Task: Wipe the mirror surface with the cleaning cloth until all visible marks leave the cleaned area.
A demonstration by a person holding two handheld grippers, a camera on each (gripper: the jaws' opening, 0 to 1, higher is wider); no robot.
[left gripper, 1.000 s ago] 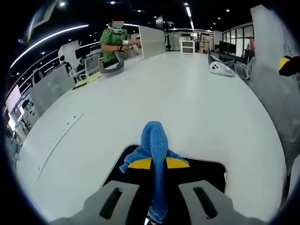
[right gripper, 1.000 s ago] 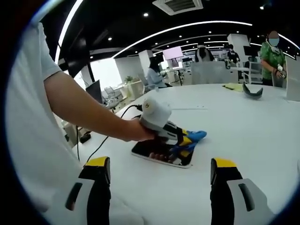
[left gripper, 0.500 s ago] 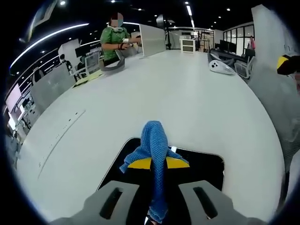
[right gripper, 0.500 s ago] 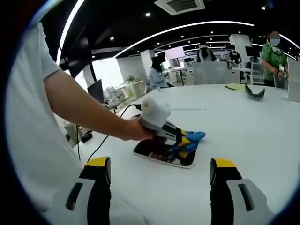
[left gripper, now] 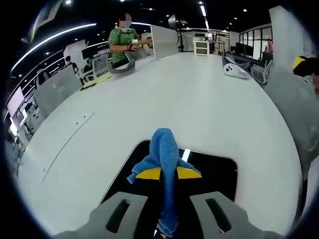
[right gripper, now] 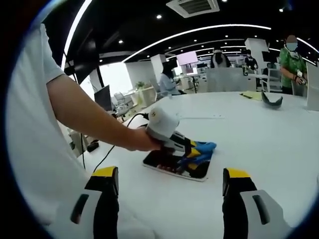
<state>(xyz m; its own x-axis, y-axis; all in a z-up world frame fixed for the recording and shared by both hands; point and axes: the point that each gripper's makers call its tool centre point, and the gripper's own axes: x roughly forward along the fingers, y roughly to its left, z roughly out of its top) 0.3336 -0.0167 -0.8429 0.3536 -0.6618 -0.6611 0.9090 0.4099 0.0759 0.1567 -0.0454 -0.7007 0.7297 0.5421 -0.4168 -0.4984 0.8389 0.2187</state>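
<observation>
The mirror is a dark, rounded rectangle lying flat on the white table. My left gripper is shut on the blue cleaning cloth, which hangs over its yellow-tipped jaws and rests on the glass. In the right gripper view a person's hand holds the left gripper low over the mirror, with the cloth at its far end. My right gripper hovers nearer, open, nothing between its jaws.
A person in green stands at the table's far end beside an upright panel and a curved grey object. A white device lies at the far right. A black cable trails off the table's left edge.
The left gripper and cloth have slid a little back over the mirror, so more glass shows beyond the cloth. The right gripper has held nearly still.
</observation>
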